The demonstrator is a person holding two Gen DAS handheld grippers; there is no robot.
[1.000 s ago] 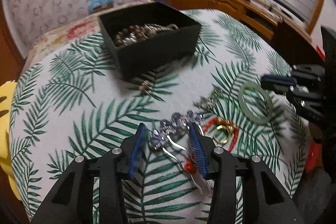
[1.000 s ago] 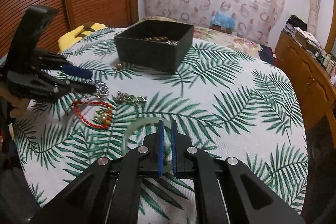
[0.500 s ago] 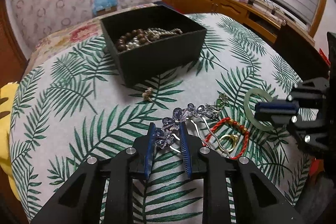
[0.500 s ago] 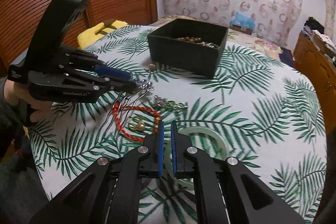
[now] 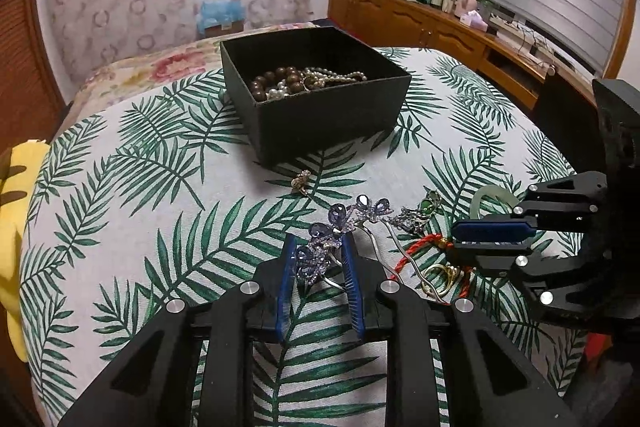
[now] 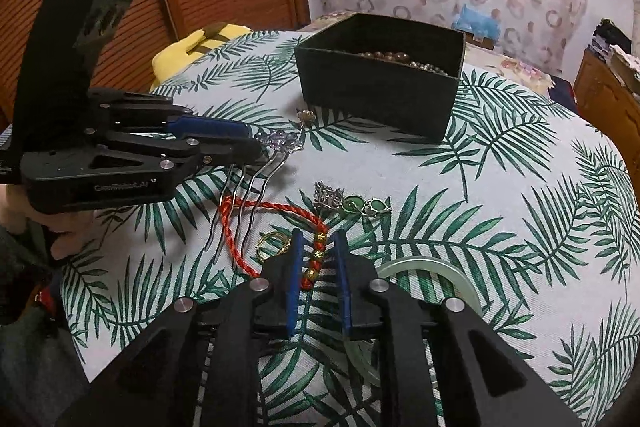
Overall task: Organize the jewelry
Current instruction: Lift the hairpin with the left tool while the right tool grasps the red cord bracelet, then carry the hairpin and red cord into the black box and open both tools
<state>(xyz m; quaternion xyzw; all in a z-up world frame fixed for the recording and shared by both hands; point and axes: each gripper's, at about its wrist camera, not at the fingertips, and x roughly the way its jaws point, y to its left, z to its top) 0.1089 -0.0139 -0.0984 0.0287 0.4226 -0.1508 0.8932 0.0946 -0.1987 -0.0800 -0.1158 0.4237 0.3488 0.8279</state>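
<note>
My left gripper (image 5: 319, 247) is shut on a purple jewelled hair comb (image 5: 340, 223) and holds it off the cloth; it shows in the right wrist view (image 6: 280, 141) with its prongs hanging down. My right gripper (image 6: 318, 241) is open around the beaded part of a red cord bracelet (image 6: 314, 259) lying on the table. A gold ring (image 6: 272, 243), a silver and green bracelet (image 6: 348, 203) and a jade bangle (image 6: 424, 267) lie close by. A black box (image 5: 316, 95) with bead necklaces stands further back.
A small gold earring (image 5: 301, 182) lies in front of the box. The round table has a palm-leaf cloth (image 5: 160, 187). A yellow cushion (image 5: 16, 227) sits at the left edge. A wooden cabinet (image 5: 440, 31) stands behind.
My left gripper closed on the hair comb and lifted it. My right gripper opened, left the jade bangle and moved left over the red bracelet.
</note>
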